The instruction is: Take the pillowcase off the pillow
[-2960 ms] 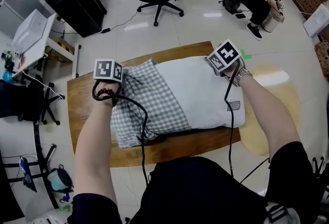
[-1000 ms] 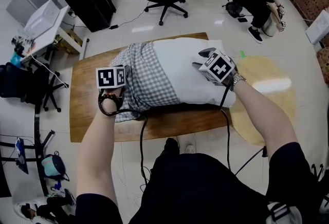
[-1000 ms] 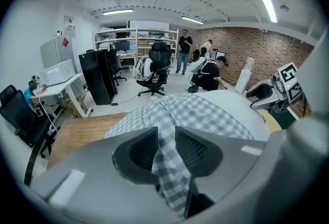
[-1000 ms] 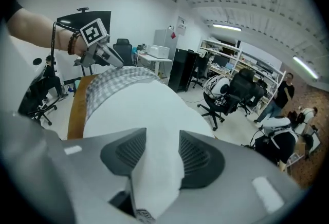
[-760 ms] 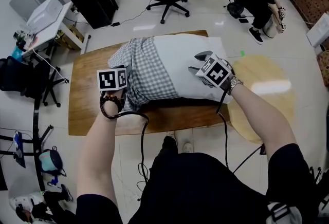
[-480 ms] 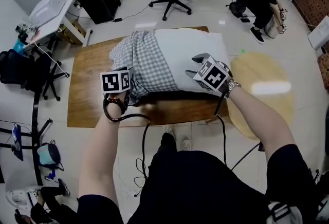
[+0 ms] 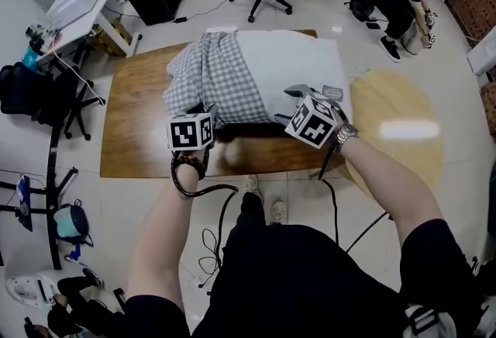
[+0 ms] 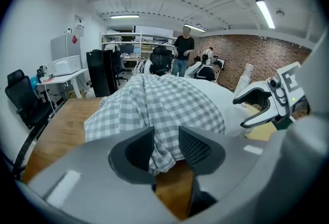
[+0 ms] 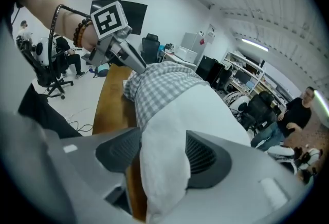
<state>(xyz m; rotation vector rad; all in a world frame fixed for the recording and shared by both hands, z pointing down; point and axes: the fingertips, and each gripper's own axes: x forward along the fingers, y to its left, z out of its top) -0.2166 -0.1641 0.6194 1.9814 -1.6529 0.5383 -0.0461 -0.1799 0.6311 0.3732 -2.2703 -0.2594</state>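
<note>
At the near edge of the brown wooden worktop (image 7: 139,131), your tools have just been opening: left tool (image 8: 165,147) slack around the grey checked fabric pillowcase (image 7: 209,73), right tool (image 9: 162,159) slack around the white pillow (image 7: 298,61) corner. Stripping looks half done; next, regrip and pull apart.

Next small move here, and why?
Probably close both grips firmly before pulling apart. The left gripper and right gripper have just been opening, with checked pillowcase between the left's jaws and a bare pillow corner between the right's. The case covers roughly half the pillow.
</note>
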